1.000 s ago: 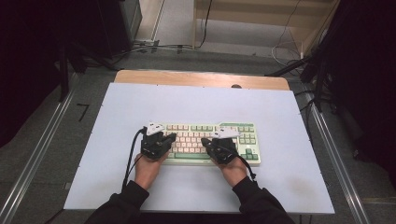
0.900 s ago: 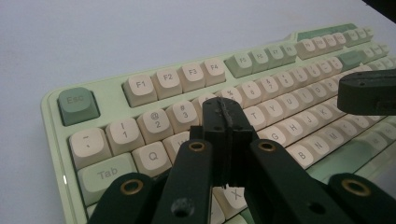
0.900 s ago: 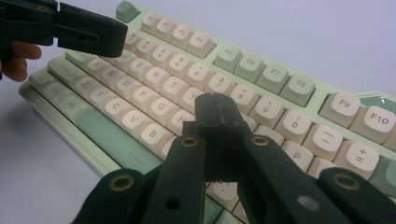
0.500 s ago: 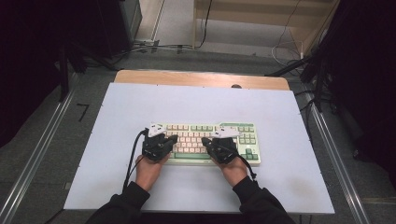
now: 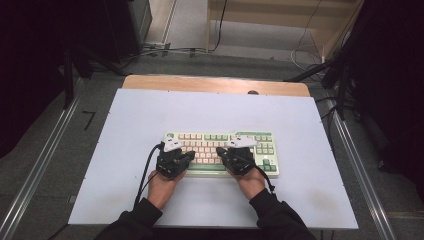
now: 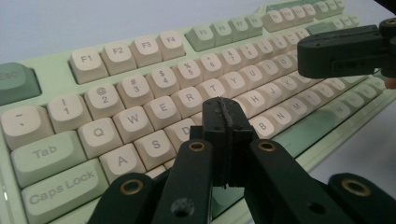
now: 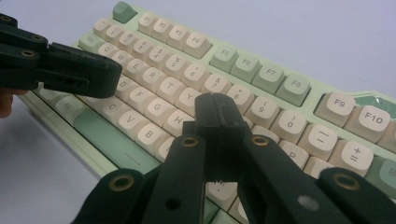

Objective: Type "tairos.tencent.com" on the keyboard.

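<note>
- Two grippers over one keyboard (image 5: 220, 148), both with jaws pressed together, nothing pinched between them.
- Keyboard: pale green case, cream letter keys, green function and modifier keys. Lies flat near the middle of the white table (image 5: 125, 130), long side across the high view, a little toward the person's edge.
- Left gripper (image 5: 188, 156): held in the left hand (image 5: 161, 186), above the left half of the keyboard. In the left gripper view its closed tips (image 6: 226, 114) sit over the letter rows, around the D–G keys; whether they touch a key I cannot tell.
- Right gripper (image 5: 223, 152): held in the right hand (image 5: 251, 181), above the right-middle part of the keyboard. In the right gripper view its shut tips (image 7: 215, 112) hover over the keys just below the 8 and 9 keys; contact not clear.
- Each gripper view catches the other gripper farther off, black and level above the keys.
- Grippers sit near each other, apart, tips angled toward the keyboard's middle.
- Black cable (image 5: 145, 167) trails from the left gripper back along the table beside the left hand.
- Dark sleeves enter from the bottom of the high view.
</note>
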`<state>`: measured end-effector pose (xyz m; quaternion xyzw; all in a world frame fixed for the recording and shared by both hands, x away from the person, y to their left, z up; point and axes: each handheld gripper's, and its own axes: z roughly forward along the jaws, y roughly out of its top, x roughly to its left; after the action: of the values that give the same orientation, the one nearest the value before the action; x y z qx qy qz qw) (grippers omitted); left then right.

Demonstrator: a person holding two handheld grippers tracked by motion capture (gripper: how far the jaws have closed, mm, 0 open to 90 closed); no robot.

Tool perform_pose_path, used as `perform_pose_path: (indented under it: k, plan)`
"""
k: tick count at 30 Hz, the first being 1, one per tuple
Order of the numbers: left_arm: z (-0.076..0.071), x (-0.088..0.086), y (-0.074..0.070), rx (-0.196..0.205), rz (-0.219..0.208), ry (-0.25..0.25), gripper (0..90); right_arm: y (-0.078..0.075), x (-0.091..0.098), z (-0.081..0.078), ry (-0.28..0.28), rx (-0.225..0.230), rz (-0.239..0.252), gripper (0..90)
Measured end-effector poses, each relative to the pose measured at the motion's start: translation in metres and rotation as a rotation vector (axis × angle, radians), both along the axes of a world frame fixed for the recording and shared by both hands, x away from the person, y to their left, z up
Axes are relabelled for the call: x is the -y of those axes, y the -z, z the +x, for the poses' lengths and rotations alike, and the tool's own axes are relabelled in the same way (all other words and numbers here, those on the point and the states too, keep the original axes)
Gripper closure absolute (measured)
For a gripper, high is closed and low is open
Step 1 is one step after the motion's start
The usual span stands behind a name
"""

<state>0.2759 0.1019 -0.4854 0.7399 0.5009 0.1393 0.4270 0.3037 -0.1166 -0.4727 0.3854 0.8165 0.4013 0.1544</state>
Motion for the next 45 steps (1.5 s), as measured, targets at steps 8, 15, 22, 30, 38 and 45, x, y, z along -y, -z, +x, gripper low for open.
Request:
perform_pose_path:
  k: [8,15,22,30,38,45]
  plan:
    - [0.000,0.003,0.004,-0.022,0.024,0.006,90.0,0.000,0.000,0.000,-0.001,-0.001,-0.001,87.0]
    - [-0.001,0.005,0.004,-0.007,0.030,0.003,90.0,0.000,0.000,0.000,-0.001,-0.003,0.001,87.0]
    - [0.005,-0.007,-0.003,0.026,-0.008,-0.055,90.0,0.000,0.000,0.000,0.000,-0.001,0.001,87.0]
    - [0.013,-0.012,-0.001,0.026,-0.011,-0.087,90.0,0.001,-0.001,0.000,-0.001,-0.005,-0.002,87.0]
    - [0.016,-0.012,-0.001,0.024,-0.009,-0.094,90.0,0.001,-0.001,0.000,-0.001,-0.004,-0.002,87.0]
    - [0.019,-0.011,-0.001,0.028,-0.008,-0.098,90.0,0.001,-0.001,-0.001,-0.002,-0.005,-0.004,87.0]
